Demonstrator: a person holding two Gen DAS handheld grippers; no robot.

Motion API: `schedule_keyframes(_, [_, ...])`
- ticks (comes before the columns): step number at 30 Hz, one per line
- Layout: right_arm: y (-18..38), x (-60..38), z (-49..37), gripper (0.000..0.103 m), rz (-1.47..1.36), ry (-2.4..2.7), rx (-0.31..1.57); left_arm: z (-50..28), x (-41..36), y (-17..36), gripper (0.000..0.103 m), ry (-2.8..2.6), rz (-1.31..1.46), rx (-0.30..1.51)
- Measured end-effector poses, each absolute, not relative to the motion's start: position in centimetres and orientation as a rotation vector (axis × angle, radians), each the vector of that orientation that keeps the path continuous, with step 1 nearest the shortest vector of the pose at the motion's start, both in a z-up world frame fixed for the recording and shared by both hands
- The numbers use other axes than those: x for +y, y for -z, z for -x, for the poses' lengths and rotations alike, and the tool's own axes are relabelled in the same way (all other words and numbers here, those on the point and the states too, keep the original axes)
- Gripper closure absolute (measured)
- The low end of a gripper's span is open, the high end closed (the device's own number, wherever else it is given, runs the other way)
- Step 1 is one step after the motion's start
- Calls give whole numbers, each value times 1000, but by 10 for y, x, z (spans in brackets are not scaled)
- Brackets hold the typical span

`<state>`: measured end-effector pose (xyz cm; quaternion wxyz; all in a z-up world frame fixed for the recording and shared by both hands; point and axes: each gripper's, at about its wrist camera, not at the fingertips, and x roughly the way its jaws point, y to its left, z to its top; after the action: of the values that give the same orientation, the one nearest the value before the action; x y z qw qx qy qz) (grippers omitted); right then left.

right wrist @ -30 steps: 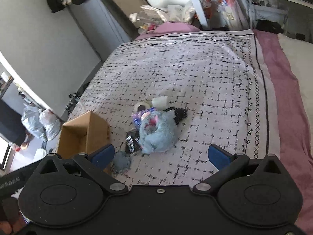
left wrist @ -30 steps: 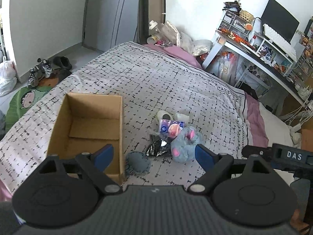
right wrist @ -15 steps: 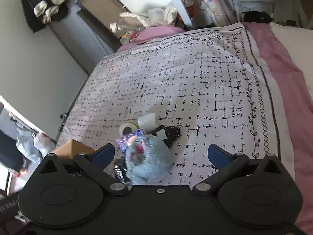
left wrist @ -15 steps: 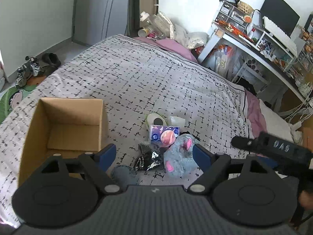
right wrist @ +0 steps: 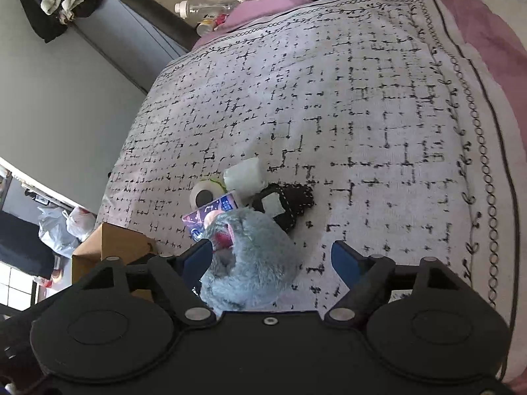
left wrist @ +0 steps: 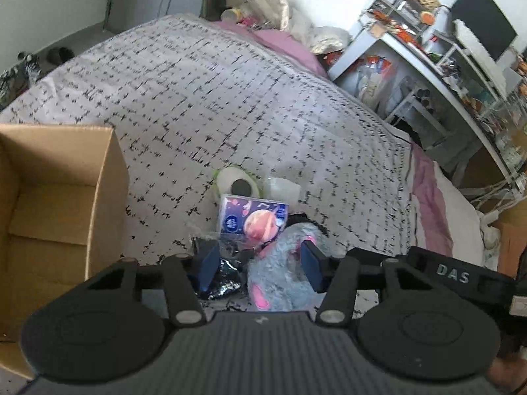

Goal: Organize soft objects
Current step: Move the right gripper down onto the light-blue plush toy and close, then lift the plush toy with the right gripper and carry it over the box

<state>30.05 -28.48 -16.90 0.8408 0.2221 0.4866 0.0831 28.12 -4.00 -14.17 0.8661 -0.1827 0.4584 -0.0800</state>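
Both grippers, left gripper [left wrist: 260, 268] and right gripper [right wrist: 270, 260], closing in with jaws apart, nothing pinched yet, over the same blue plush toy [right wrist: 248, 260] on the bedspread [right wrist: 362, 115] beside the cardboard box [left wrist: 56, 204], so could easily collide or snag the crinkly foil packet [left wrist: 220, 281].

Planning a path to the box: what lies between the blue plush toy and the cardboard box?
In the left wrist view, a crinkled black-and-silver packet lies between the blue plush toy and the cardboard box; beyond it, bare bedspread.

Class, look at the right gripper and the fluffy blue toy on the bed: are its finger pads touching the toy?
Cannot tell. In the right wrist view one pad sits against the blue toy, the other stands clear.
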Motion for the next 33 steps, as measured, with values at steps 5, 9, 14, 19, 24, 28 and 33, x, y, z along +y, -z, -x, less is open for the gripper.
schedule_keyframes(5, [184,-286,-312,42,-513,-195,1077,-297,-41,161,54,190,424,1020])
schedule_keyframes(9, [194,-283,-319,47,-506,-188,1097,-305,-42,171,57,199,454,1032])
schedule_keyframes(14, [202,-284,-324,60,-533,-196,1118,-312,-46,180,65,215,480,1055])
schedule_keyframes(19, [204,-282,-325,71,-540,-218,1111,-315,-51,187,81,242,491,1074])
schedule_keyframes(24, [197,-281,-320,74,-528,-228,1087,-310,-54,180,83,237,493,1058])
schedule_keyframes(28, [186,-278,-313,74,-516,-248,1056,-303,-54,168,83,236,468,1032])
schedule_keyframes(33, [174,-281,-303,74,-517,-267,1016,-292,-53,155,83,245,463,1014])
